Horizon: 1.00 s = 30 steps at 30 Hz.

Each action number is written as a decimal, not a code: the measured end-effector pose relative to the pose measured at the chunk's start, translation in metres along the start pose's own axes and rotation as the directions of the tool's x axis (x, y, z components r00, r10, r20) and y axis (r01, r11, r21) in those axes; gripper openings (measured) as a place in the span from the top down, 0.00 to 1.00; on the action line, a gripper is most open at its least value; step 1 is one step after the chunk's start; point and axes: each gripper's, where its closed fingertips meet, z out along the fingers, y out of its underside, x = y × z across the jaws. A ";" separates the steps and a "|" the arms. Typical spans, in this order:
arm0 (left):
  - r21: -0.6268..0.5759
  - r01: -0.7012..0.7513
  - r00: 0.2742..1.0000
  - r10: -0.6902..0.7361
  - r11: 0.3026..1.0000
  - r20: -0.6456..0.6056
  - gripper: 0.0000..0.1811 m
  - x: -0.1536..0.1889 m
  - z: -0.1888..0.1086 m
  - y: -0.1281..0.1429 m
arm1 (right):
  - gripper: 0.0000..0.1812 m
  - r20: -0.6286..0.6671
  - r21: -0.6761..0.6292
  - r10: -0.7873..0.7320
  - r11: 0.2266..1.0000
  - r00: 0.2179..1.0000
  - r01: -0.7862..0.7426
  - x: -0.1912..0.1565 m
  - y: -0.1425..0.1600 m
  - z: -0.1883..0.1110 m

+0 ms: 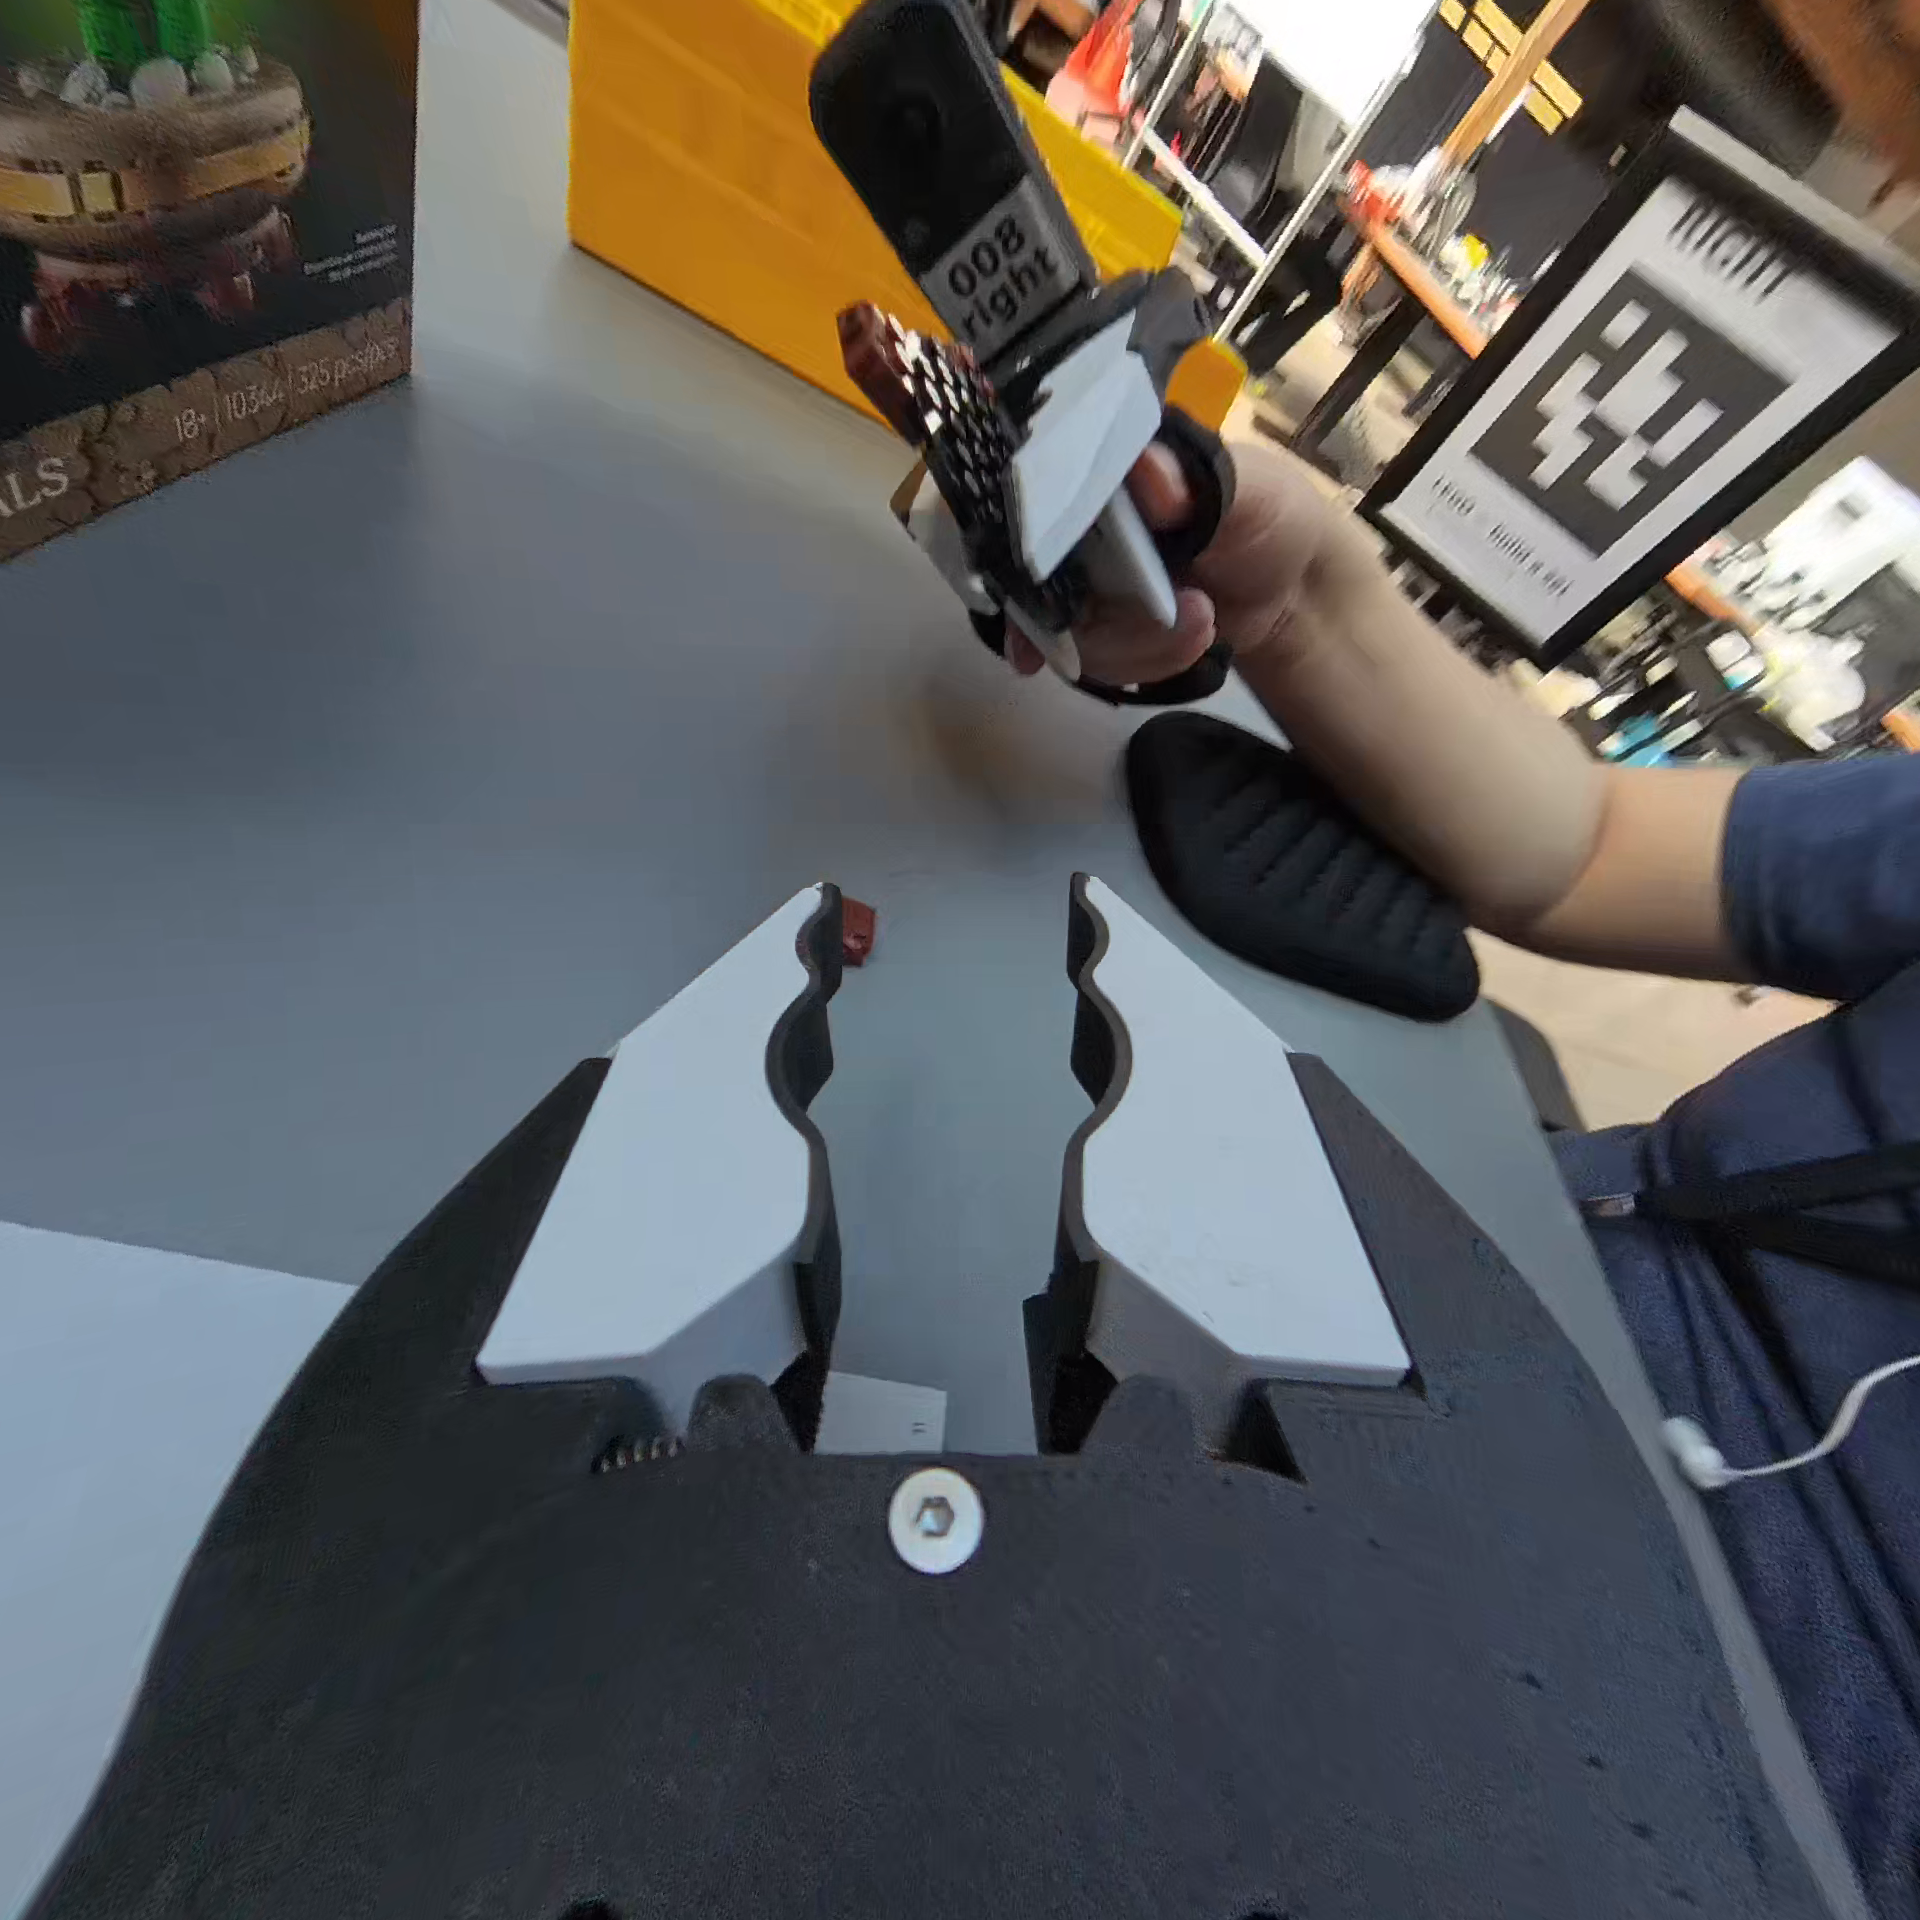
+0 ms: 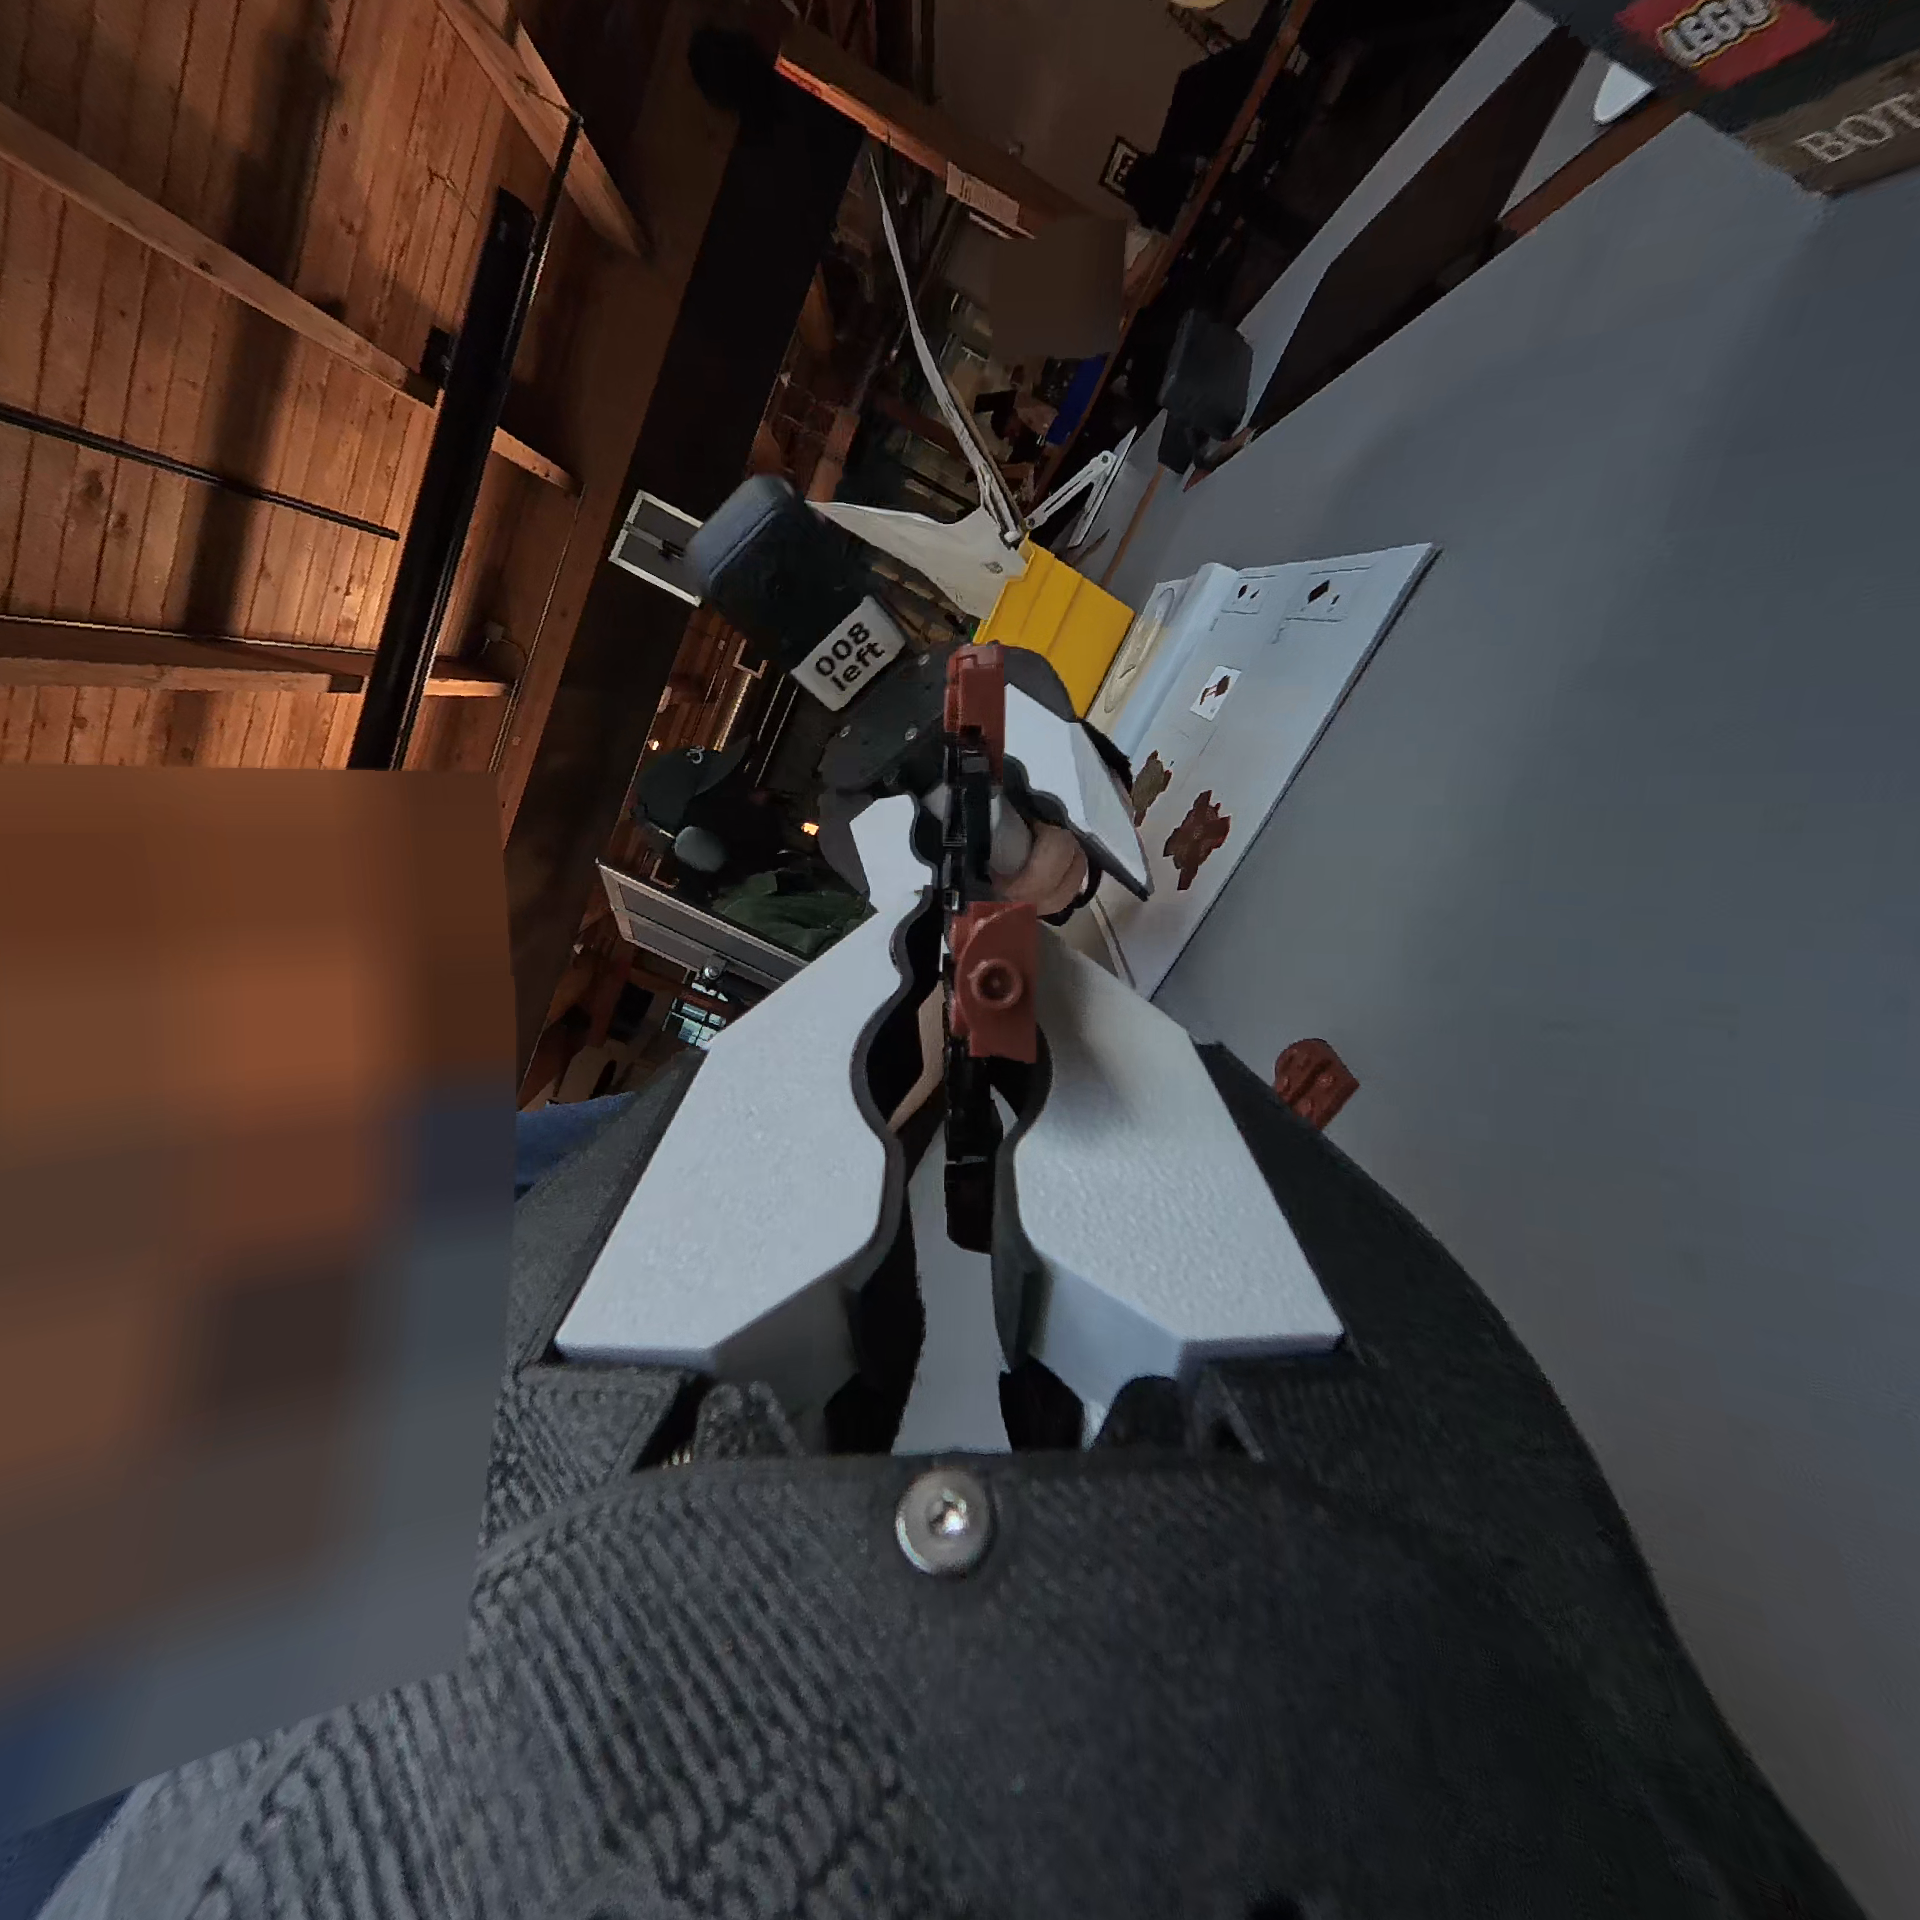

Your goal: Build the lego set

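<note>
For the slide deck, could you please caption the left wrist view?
Open left hand-held gripper hovers by a loose brown brick while the right hand-held gripper holds a black-and-brown lego assembly aloft.

Loose brick (image 1: 858,928) on table (image 1: 520,727) before left claw (image 1: 951,914) (box (image 1: 197,260) far left, bin (image 1: 727,197) behind)
</note>
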 end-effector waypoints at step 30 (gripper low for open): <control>-0.097 -0.342 0.902 0.356 0.935 0.244 0.92 0.000 0.020 -0.003 | 0.98 -0.050 -0.092 0.186 0.978 0.981 -0.190 0.028 0.025 0.008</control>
